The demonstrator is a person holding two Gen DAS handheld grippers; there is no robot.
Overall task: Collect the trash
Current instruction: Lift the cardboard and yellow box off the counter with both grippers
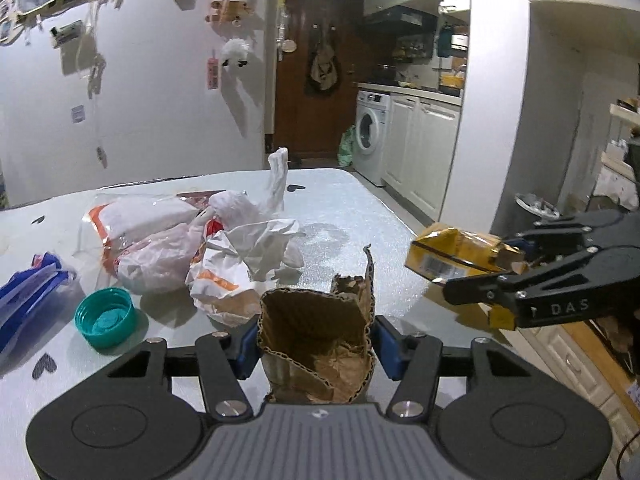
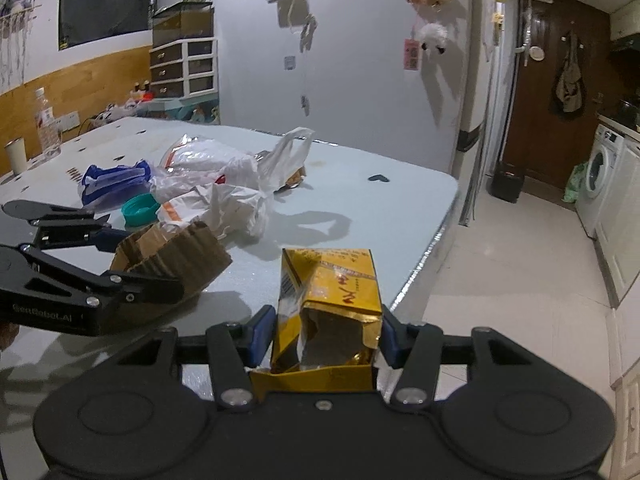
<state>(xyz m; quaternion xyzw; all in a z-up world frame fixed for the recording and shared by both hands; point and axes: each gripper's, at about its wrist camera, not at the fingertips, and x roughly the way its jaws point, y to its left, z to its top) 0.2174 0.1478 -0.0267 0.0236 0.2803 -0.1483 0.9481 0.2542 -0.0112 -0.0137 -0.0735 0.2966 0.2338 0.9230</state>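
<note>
A crumpled piece of brown corrugated cardboard (image 1: 316, 320) stands between the blue pads of my left gripper (image 1: 316, 350), which is shut on it just above the pale table (image 1: 340, 208). My right gripper (image 2: 326, 336) is shut on a torn yellow carton (image 2: 332, 280) near the table's right edge. In the left wrist view the right gripper (image 1: 492, 268) and its carton (image 1: 452, 252) hang at the right. In the right wrist view the left gripper (image 2: 148, 264) holds the cardboard (image 2: 188, 248) at the left.
Crumpled white plastic bags (image 1: 168, 240), a teal lid (image 1: 105, 317) and a blue-and-white bag (image 1: 24, 296) lie on the table. A water bottle (image 2: 47, 124) and a cup (image 2: 15, 156) stand at its far left. Beyond the right edge (image 2: 436, 240) is tiled floor and a washing machine (image 1: 370, 136).
</note>
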